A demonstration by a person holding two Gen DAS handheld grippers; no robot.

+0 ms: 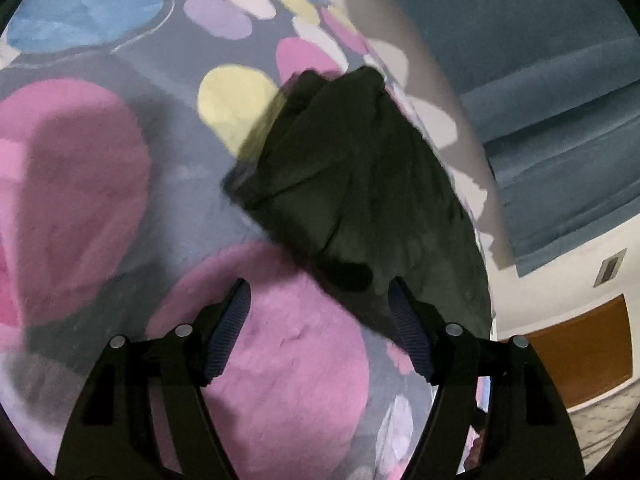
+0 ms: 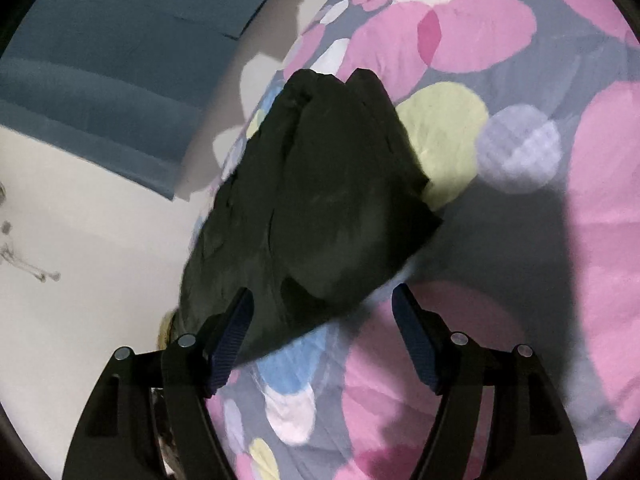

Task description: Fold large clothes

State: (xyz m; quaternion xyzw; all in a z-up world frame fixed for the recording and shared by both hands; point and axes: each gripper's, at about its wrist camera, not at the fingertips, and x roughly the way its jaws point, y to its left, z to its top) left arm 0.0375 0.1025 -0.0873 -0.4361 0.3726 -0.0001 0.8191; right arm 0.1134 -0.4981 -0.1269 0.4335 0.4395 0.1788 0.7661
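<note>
A dark, near-black garment (image 1: 360, 184) lies folded into a compact bundle on a bed cover with pink, yellow and blue spots (image 1: 100, 180). It also shows in the right wrist view (image 2: 320, 200), near the bed's edge. My left gripper (image 1: 320, 300) is open and empty, just short of the bundle's near edge. My right gripper (image 2: 324, 308) is open and empty, its fingers on either side of the bundle's near corner without gripping it.
The spotted cover (image 2: 520, 120) spreads wide around the bundle. A blue curtain (image 1: 540, 100) hangs beyond the bed edge, above a pale wall (image 2: 80, 240). A brown panel (image 1: 580, 352) sits low at the right.
</note>
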